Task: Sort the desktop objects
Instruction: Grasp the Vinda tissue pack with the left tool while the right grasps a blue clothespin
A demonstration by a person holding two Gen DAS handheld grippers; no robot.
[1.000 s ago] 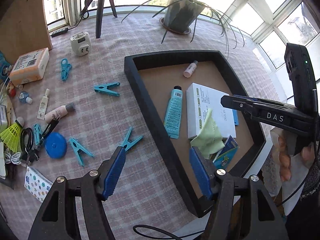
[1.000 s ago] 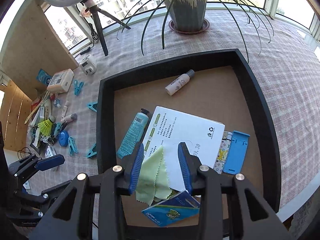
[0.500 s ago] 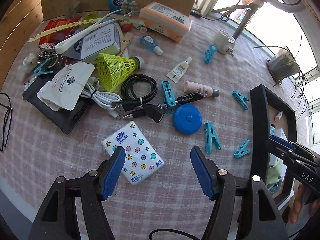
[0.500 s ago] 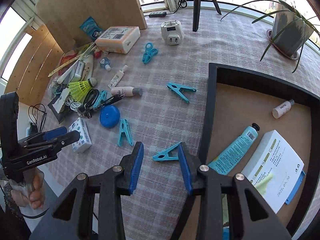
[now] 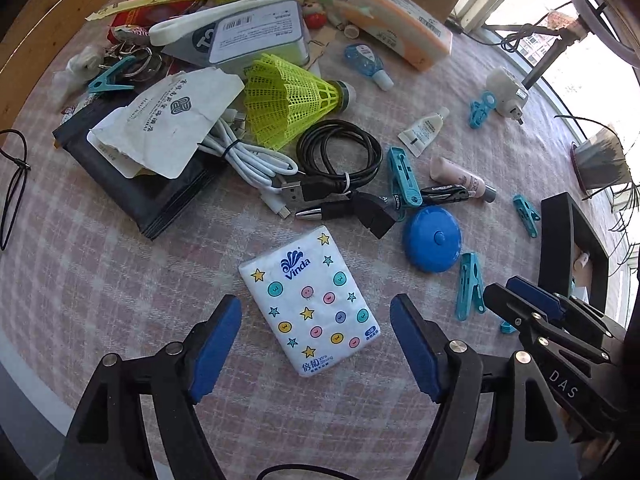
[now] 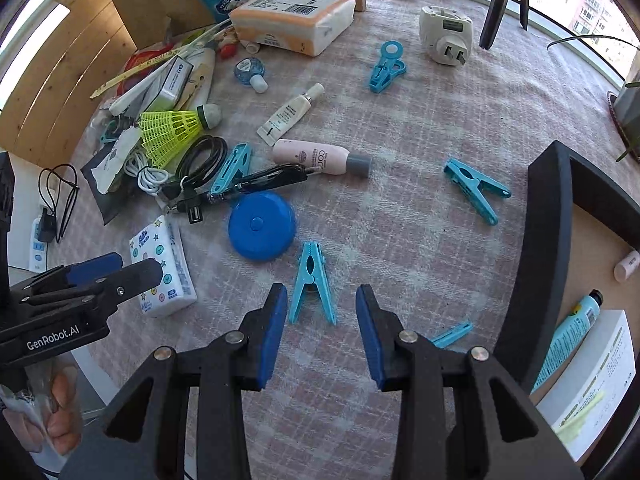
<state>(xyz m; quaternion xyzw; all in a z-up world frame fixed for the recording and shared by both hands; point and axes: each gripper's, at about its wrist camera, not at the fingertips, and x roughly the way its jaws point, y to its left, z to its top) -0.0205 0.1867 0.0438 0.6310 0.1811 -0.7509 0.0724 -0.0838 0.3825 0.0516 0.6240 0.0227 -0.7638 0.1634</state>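
A white tissue pack [image 5: 310,306] printed with stars and dots lies flat on the checked cloth. My left gripper [image 5: 316,334] hovers over it, jaws opening wide, one pad on each side and neither touching; the same gripper [image 6: 100,272] shows in the right wrist view above the pack [image 6: 164,264]. My right gripper [image 6: 322,326] is open over a blue clothes peg [image 6: 311,282], whose legs reach between the pads without contact. A black tray [image 6: 536,248] at the right holds a teal tube [image 6: 570,336] and a white box [image 6: 588,384].
A blue round tape measure [image 5: 432,238], several more blue pegs, a pink tube [image 6: 320,157], a pen, coiled black and white cables, a yellow shuttlecock [image 5: 290,100], a wallet and boxes crowd the far left. A white plug adapter [image 6: 446,38] and tripod leg stand at the back.
Both grippers swung left from over the tray to the cluttered cloth and sank. The left came over the tissue pack with its jaws wider; the right came over a blue peg.
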